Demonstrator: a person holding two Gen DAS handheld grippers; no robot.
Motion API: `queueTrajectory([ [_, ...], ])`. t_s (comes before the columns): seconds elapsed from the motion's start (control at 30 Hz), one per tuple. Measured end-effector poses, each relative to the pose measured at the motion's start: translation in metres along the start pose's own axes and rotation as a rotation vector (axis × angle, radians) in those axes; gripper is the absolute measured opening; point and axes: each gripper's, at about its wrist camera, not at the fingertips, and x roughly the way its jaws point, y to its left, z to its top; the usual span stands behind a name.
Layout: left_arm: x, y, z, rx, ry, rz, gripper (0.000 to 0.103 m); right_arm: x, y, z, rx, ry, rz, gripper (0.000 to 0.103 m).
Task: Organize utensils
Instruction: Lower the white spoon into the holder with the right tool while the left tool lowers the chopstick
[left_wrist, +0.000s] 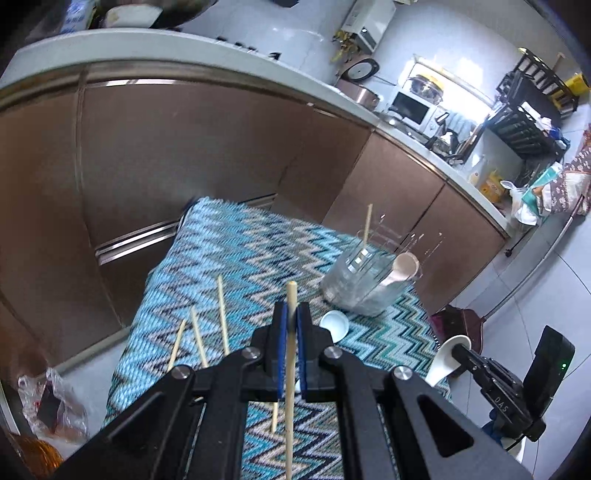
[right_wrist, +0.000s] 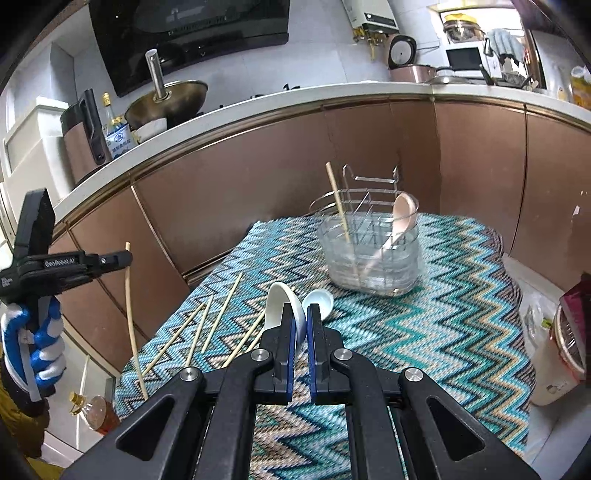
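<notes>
My left gripper (left_wrist: 291, 314) is shut on a wooden chopstick (left_wrist: 290, 369) and holds it above the zigzag-cloth table (left_wrist: 240, 251); it also shows at the left of the right wrist view (right_wrist: 127, 256). My right gripper (right_wrist: 300, 314) is shut on a white ceramic spoon (right_wrist: 282, 302), seen from the left wrist view too (left_wrist: 445, 360). A clear utensil holder (right_wrist: 371, 247) with wire dividers stands at the table's far side and holds one chopstick (right_wrist: 338, 203) and a pink spoon (right_wrist: 400, 214). Another white spoon (right_wrist: 319, 301) and several loose chopsticks (right_wrist: 221, 314) lie on the cloth.
Brown kitchen cabinets (right_wrist: 258, 177) run close behind the table under a white counter (right_wrist: 221, 114) with a wok and bottles. A bag and a pot (right_wrist: 569, 332) sit on the floor at the right. An oil bottle (right_wrist: 99, 413) stands on the floor at the left.
</notes>
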Motion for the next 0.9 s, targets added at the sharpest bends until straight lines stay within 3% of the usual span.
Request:
queueTrajectory([
  [0.2, 0.008, -0.034, 0.039, 0.042, -0.050, -0.052, 0.005, -0.005, -0.012, 0.031, -0.032, -0.068, -0.067, 0.006],
  [0.53, 0.028, -0.098, 0.122, 0.094, -0.200, -0.169, 0.005, -0.005, -0.041, 0.103, -0.051, -0.236, -0.148, 0.006],
  [0.9, 0.085, -0.138, 0.166, 0.077, -0.318, -0.177, 0.005, 0.020, -0.063, 0.134, -0.068, -0.311, -0.179, 0.006],
])
